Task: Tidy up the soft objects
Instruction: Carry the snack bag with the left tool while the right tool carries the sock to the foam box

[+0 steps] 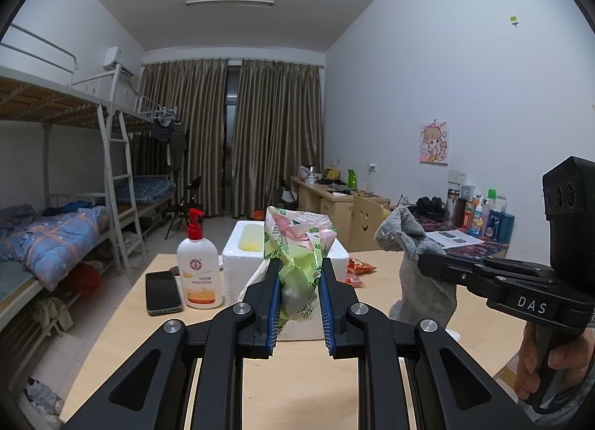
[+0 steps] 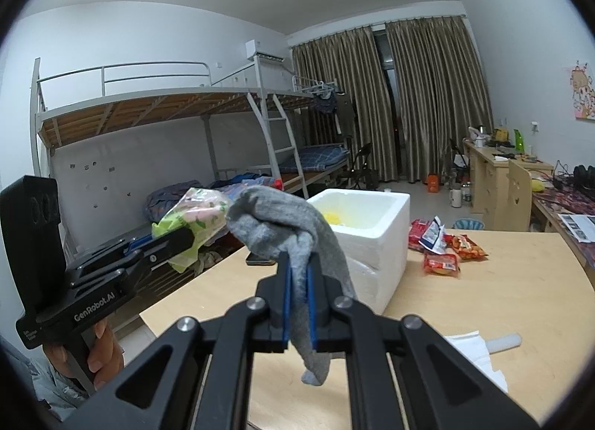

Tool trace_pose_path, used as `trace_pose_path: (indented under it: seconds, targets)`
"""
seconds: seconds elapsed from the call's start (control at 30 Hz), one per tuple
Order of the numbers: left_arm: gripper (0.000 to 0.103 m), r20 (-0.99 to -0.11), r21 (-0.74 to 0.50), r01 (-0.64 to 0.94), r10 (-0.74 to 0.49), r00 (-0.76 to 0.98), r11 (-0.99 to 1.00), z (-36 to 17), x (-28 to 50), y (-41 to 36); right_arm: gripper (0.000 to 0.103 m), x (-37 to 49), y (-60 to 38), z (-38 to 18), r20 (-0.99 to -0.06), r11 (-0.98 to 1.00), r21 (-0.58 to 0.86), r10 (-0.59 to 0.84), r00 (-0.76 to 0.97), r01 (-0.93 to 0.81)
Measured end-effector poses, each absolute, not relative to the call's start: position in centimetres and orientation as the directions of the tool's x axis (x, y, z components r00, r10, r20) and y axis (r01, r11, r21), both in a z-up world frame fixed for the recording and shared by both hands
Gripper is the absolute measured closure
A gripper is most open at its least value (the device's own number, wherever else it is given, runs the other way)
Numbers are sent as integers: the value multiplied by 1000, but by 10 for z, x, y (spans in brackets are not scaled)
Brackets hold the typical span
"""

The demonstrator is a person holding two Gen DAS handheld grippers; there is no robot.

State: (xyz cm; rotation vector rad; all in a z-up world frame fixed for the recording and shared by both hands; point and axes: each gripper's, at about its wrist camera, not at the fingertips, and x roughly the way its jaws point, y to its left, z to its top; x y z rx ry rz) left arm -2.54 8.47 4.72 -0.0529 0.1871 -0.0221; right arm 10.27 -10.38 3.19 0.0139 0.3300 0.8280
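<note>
Carrying both soft items toward the foam box [image 2: 366,229] goes best if each is brought over the open top before release, since the loose ends droop and could snag the rim. Left claw [image 1: 299,299]: jaws narrowed, pinching the crumpled plastic bag [image 1: 295,244], just in front of the box. Right claw [image 2: 297,303]: jaws fully closed on the grey sock [image 2: 282,229], hanging beside the box, above the table [image 2: 502,292].
</note>
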Motion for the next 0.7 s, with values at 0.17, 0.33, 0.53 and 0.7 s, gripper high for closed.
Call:
trace_pose_path:
  seconds: [0.17, 0.33, 0.53, 0.7]
  targets:
    - [83, -188, -59, 18, -29, 982, 998, 48, -21, 87, 93, 106, -99, 34, -285, 677, 136, 726, 626, -723]
    - [83, -192, -57, 18, -28, 981, 998, 52, -13, 91, 93, 107, -98, 39, -278, 679, 131, 725, 631, -722]
    - [83, -186, -51, 23, -32, 982, 998, 59, -1, 93, 93, 114, -93, 49, -276, 679, 125, 724, 632, -724]
    - [83, -183, -55, 29, -39, 982, 998, 66, 9, 99, 93, 117, -87, 58, -275, 676, 110, 725, 631, -729]
